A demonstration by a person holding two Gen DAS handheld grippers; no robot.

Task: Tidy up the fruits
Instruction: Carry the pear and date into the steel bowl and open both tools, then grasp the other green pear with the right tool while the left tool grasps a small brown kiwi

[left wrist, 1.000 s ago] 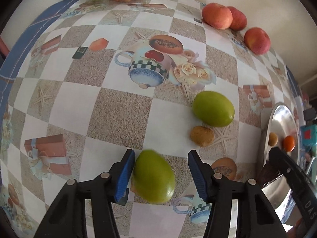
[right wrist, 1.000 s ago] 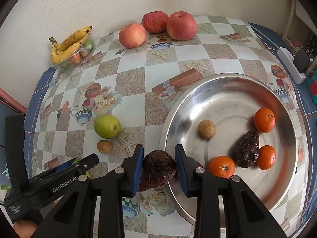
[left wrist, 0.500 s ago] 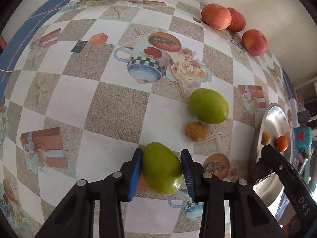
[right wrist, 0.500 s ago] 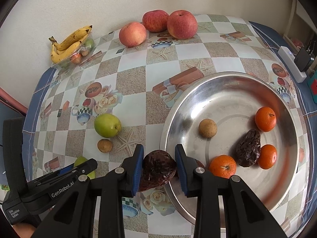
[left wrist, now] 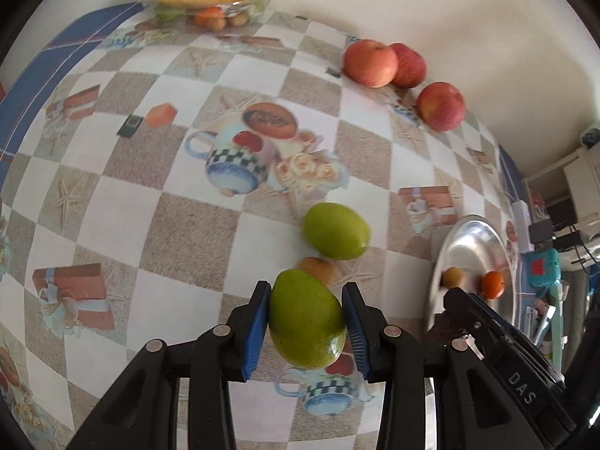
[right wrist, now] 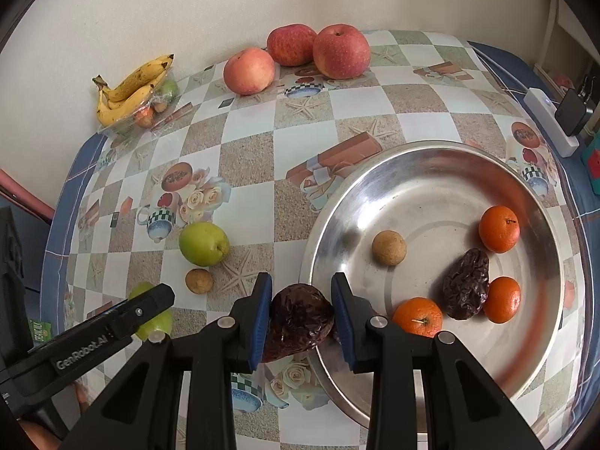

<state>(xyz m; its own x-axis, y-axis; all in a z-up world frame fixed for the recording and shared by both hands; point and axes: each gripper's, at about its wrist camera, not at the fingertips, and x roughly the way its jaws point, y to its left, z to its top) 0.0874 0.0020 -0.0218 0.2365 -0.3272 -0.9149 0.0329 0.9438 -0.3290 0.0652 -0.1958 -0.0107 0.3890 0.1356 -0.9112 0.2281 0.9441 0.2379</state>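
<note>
My left gripper (left wrist: 305,322) is shut on a green fruit (left wrist: 305,318) and holds it above the tablecloth. A second green fruit (left wrist: 335,230) and a small brown fruit (left wrist: 318,268) lie just beyond it. My right gripper (right wrist: 302,317) is shut on a dark wrinkled fruit (right wrist: 298,324) at the near left rim of the metal bowl (right wrist: 412,165). The bowl holds three oranges (right wrist: 498,228), a brown fruit (right wrist: 389,247) and another dark wrinkled fruit (right wrist: 467,285). The left gripper also shows in the right wrist view (right wrist: 150,303), with the green fruit (right wrist: 157,322) behind it.
Three red apples (right wrist: 341,50) sit at the table's back by the wall. A clear tray with bananas (right wrist: 131,88) and small fruits stands at the back left. A white power strip (right wrist: 547,120) with a black plug lies at the right edge.
My left gripper closed on the green fruit and lifted it off the tablecloth. My right gripper kept its hold on the dark fruit and barely moved.
</note>
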